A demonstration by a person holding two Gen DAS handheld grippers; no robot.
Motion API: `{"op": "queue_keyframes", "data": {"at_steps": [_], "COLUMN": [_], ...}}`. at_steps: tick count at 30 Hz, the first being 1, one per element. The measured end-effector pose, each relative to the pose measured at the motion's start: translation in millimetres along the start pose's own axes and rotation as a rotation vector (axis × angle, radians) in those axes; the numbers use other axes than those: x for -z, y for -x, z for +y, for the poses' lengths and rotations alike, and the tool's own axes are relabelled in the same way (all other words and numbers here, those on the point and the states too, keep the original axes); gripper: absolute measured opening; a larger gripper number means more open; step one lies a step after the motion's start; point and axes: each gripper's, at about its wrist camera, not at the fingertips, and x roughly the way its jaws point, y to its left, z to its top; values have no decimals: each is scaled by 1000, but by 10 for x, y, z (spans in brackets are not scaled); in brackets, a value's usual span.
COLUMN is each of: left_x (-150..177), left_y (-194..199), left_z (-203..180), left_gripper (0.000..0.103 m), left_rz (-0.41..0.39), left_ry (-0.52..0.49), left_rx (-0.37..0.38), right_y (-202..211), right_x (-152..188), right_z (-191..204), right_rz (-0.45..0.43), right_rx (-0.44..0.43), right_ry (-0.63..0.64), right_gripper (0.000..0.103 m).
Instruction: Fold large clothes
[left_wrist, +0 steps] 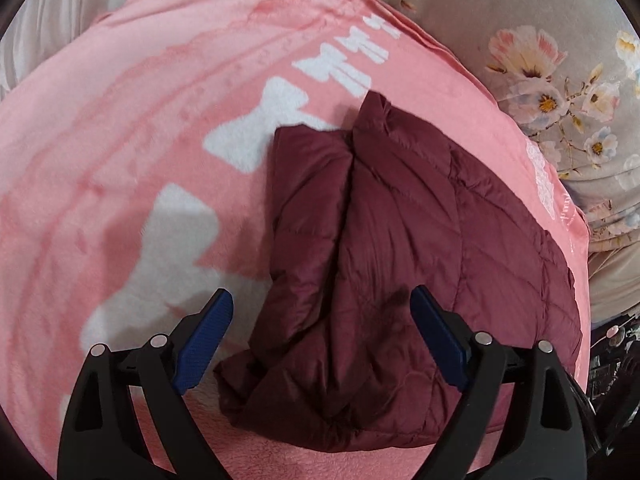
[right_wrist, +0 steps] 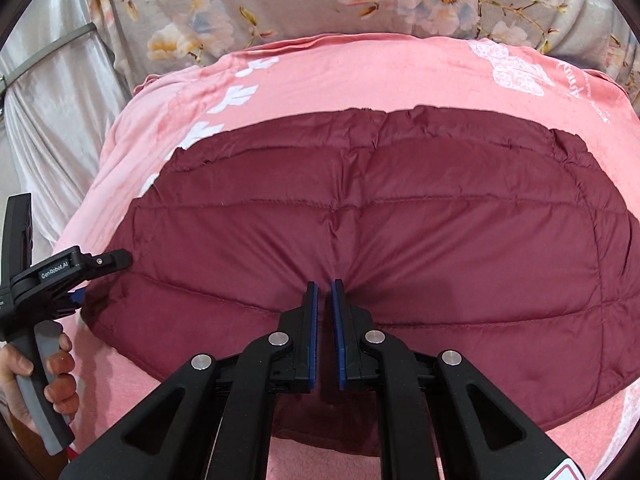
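Blue-padded fingers of the left gripper (left_wrist: pixel 321 308) stand wide apart in the left wrist view, and the jaws hold nothing. One pad hangs over the pink blanket (left_wrist: pixel 120 152); the other is over the dark red quilted jacket (left_wrist: pixel 400 240), and I cannot tell if it touches the cloth. The jacket lies folded on the blanket, with one narrower folded part laid along its side and a pointed corner toward the far edge of the blanket.

From the right wrist view, the right gripper (right_wrist: pixel 324 286) has its jaws almost closed, with only a thin gap between the pads. The tips press at the quilted jacket (right_wrist: pixel 400 200), where the cloth gathers in small wrinkles toward them; whether a fold of cloth is really pinched between the pads, I cannot tell. The jacket spreads wide across the pink blanket (right_wrist: pixel 360 80), near the blanket's near edge. At the left side of this view the left gripper (right_wrist: pixel 100 268) reaches to the side edge of the jacket, and the person's left hand (right_wrist: pixel 36 380) holds its grey handle. Beyond the blanket's far edge lies a grey bed cover with flowers (right_wrist: pixel 280 0).
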Motion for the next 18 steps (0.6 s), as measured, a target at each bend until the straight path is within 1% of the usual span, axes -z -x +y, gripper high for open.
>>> {"op": "queue_keyframes", "data": {"at_steps": [1,4,7,9,10,12,13,16,18], "left_x": [12,45,48,57,59,65,70,88,93], "left_y": [-25,-50,-59,-51,-46,-19,3,84,146], "left_z": [-3,-92,-155,-209,-234,-287,-320,-410,-453], "left_gripper": [88,88,85,75,73,62,60,49,37], "left_rz": [6,-15,-11,-4,-3,-5,-7,-24,-37], "left_ry": [-1,-33,-48,-55,-58,-67,-73,-96,-106], "left_rx": [-1,-29,-21,-8,-8,-7,-7,-19,-18], "right_y": [-17,-74,-103,-119,-122,-134,-138,-149,-151], "right_x": [12,60,97,107,110,119,124,130,139], "right_z": [-1,5,8,2,-1,6,3,13,15], "right_rz": [1,-2,-10,-14,-16,-20,-21,-24,-30], "right_rx": [2,12,19,19,19,19,19,24,28], "right_ry": [1,10,17,18,20,21,21,25,33], "right_gripper": [10,10,10,10,10,10,10,10,10]}}
